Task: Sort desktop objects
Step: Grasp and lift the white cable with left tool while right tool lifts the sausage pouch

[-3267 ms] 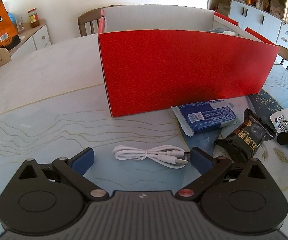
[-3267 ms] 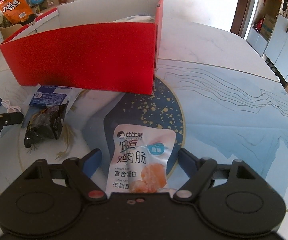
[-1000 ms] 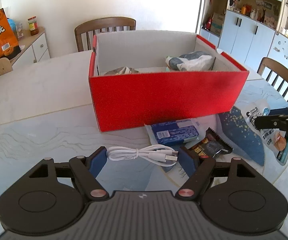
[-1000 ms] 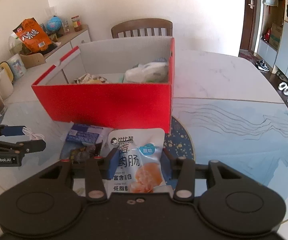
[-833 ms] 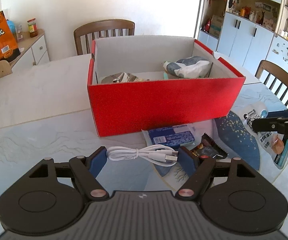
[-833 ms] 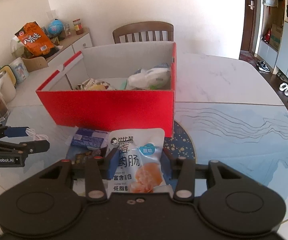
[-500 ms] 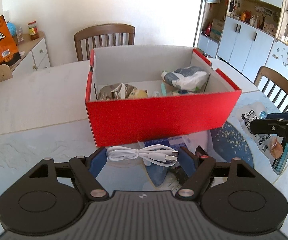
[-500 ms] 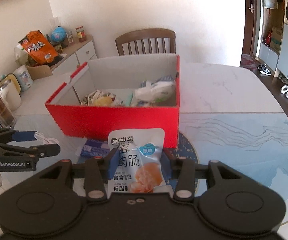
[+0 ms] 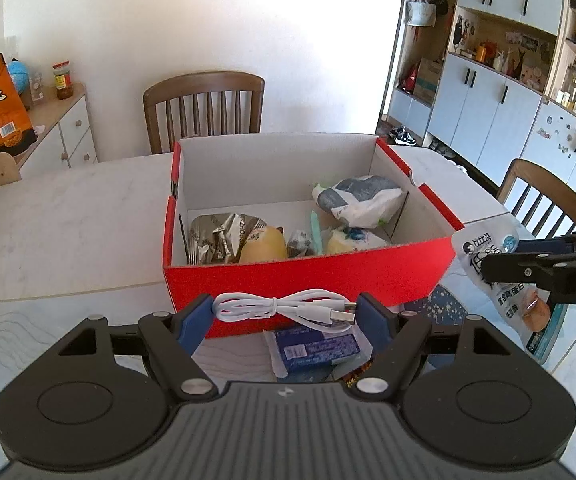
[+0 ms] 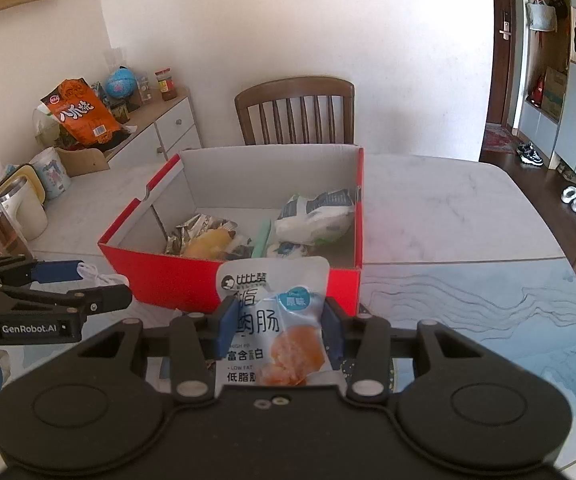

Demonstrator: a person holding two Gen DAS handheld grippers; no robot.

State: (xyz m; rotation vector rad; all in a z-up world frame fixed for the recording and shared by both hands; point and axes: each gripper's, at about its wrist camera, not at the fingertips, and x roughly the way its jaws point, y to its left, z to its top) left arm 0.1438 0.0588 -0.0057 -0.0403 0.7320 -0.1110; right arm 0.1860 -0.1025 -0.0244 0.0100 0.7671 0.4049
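A: What room is this?

B: A dining room, with a pale marble-look table (image 9: 68, 232) that has blue wavy print near its edge, a wooden slat-back chair (image 9: 204, 108) behind it and grey cupboards at the right.

A: Any writing to read?

B: The left gripper's side, seen from the right wrist, says "GenRobot.AI". The snack pouch (image 10: 276, 320) carries Chinese print plus "LOW FAT". An orange bag (image 10: 82, 114) on the sideboard has large Chinese characters.

A: How do the grippers stand?

B: Both point down at a slant over the table, in front of the red cardboard box (image 9: 307, 276). The left gripper (image 9: 284, 314) has its 2 blue pads pressing the ends of a coiled white cable (image 9: 284, 310), held clear of the table. The right gripper (image 10: 278, 326) clamps the glossy pouch between its pads, upright.

A: And in the box?

B: White inside, with a crinkled foil packet (image 9: 224, 234), a yellow lump and a white and blue bag (image 9: 361, 200). A blue packet (image 9: 315, 346) lies on the table just before it.
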